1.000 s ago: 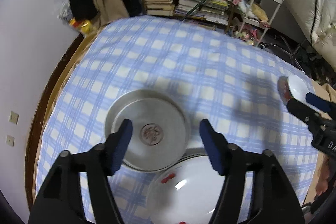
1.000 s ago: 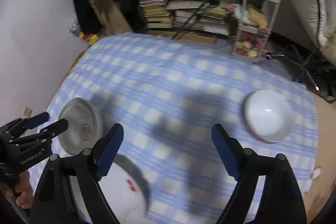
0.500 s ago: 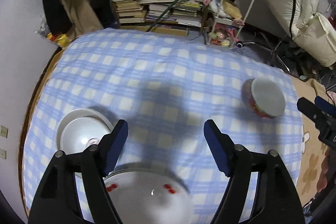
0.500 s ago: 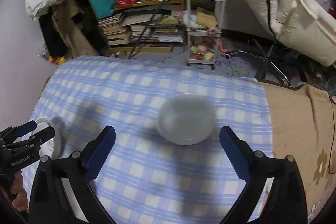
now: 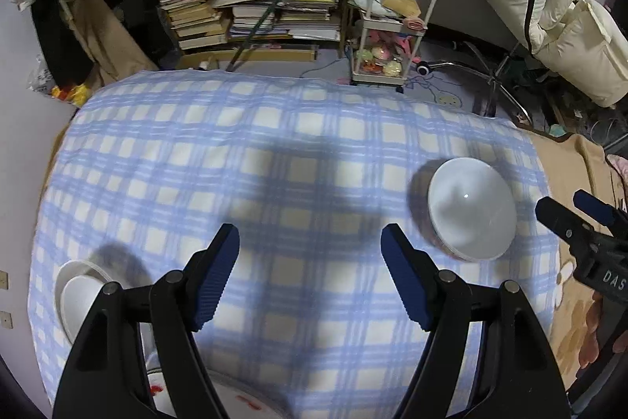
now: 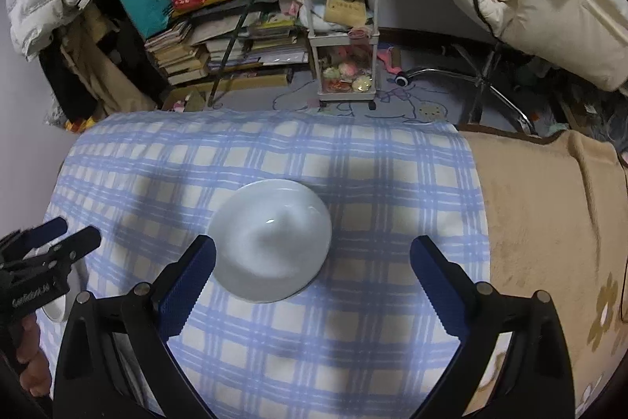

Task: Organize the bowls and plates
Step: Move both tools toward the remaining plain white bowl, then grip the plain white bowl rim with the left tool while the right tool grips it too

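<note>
A white bowl (image 6: pixel 271 240) rests on the blue checked cloth (image 6: pixel 353 340). My right gripper (image 6: pixel 312 281) hovers over it, open wide, its left finger close beside the bowl's rim and no pad pressing on it. In the left wrist view the same bowl (image 5: pixel 471 209) lies far right, with the right gripper (image 5: pixel 581 218) just beyond it. My left gripper (image 5: pixel 310 273) is open over bare cloth, holding nothing. A pale metal dish (image 5: pixel 76 297) sits at the left, partly behind the left finger. A white plate with red marks (image 5: pixel 243 401) shows at the bottom edge.
The left gripper (image 6: pixel 51 242) and the hand holding it (image 6: pixel 31 364) sit at the left edge. A brown blanket (image 6: pixel 549 222) borders the cloth on the right. Beyond the cloth's far edge stand a white trolley (image 5: pixel 392 38), stacked books (image 5: pixel 243 14) and a chair base (image 6: pixel 482 81).
Both grippers have swept rightwards across the cloth. The metal dish and red-marked plate slid to the left wrist view's lower left. The white bowl came between the right fingers, whose jaws widened.
</note>
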{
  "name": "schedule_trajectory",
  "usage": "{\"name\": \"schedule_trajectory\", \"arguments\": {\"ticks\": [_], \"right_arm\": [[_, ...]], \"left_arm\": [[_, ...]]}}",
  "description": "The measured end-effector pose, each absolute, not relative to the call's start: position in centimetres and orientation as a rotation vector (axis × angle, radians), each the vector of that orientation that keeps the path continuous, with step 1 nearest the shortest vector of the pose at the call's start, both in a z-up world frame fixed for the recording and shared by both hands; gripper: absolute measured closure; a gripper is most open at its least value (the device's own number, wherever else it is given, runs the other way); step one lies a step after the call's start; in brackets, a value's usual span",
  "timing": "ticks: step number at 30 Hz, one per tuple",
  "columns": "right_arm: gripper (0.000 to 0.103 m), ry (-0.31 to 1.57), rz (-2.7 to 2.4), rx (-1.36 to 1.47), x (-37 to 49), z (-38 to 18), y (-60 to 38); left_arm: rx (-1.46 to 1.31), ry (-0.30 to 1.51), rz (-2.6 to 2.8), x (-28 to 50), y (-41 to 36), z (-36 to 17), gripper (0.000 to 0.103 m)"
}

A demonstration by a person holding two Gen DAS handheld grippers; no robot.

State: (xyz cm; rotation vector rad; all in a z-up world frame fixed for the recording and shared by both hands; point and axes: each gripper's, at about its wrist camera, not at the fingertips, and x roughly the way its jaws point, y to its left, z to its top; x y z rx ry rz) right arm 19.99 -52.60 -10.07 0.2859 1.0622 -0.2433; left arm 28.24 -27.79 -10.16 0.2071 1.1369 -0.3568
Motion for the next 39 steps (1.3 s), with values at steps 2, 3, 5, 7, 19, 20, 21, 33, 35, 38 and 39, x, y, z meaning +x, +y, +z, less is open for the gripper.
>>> {"name": "schedule_trajectory", "arguments": {"ticks": [2, 3, 5, 7, 19, 20, 21, 33, 35, 38, 39], "right_arm": [[0.000, 1.066, -0.254, 0.283, 20.3, -10.5, -53.3], [0.000, 1.069, -0.256, 0.287, 20.5, -10.7, -53.7], [0.000, 1.077, -0.255, 0.310, 20.8, -11.4, -54.5], [0.000, 1.092, -0.257, 0.324, 21.2, -12.2, -55.2], [0.000, 1.158, -0.235, 0.376, 22.4, -16.4, -56.7], [0.000, 1.168, -0.236, 0.382, 22.4, -16.8, -56.8], [0.003, 1.175, -0.231, 0.390, 22.4, -17.2, -56.8], [0.090, 1.262, -0.115, 0.394, 22.1, -18.7, -54.1], [0.091, 1.260, -0.127, 0.395, 22.0, -18.5, -53.9], [0.092, 1.249, -0.117, 0.428, 21.5, -17.9, -53.7], [0.092, 1.247, -0.110, 0.432, 21.5, -17.7, -53.6]], "left_arm": [[0.222, 1.149, -0.363, 28.7, -29.1, -11.0, 0.029], [0.225, 1.154, -0.366, 28.8, -29.6, -11.2, 0.029], [0.228, 1.170, -0.373, 29.1, -30.7, -12.0, 0.029], [0.224, 1.188, -0.381, 29.5, -31.6, -12.8, 0.029], [0.250, 1.232, -0.433, 30.3, -36.0, -15.4, 0.029], [0.247, 1.240, -0.440, 30.3, -36.3, -15.7, 0.029], [0.245, 1.247, -0.446, 30.3, -36.6, -15.9, 0.029], [0.299, 1.310, -0.538, 28.1, -39.1, -17.2, 0.096], [0.307, 1.318, -0.519, 27.8, -39.1, -17.0, 0.096], [0.288, 1.327, -0.508, 27.6, -38.4, -16.5, 0.096], [0.287, 1.328, -0.505, 27.5, -38.2, -16.3, 0.096]]}}
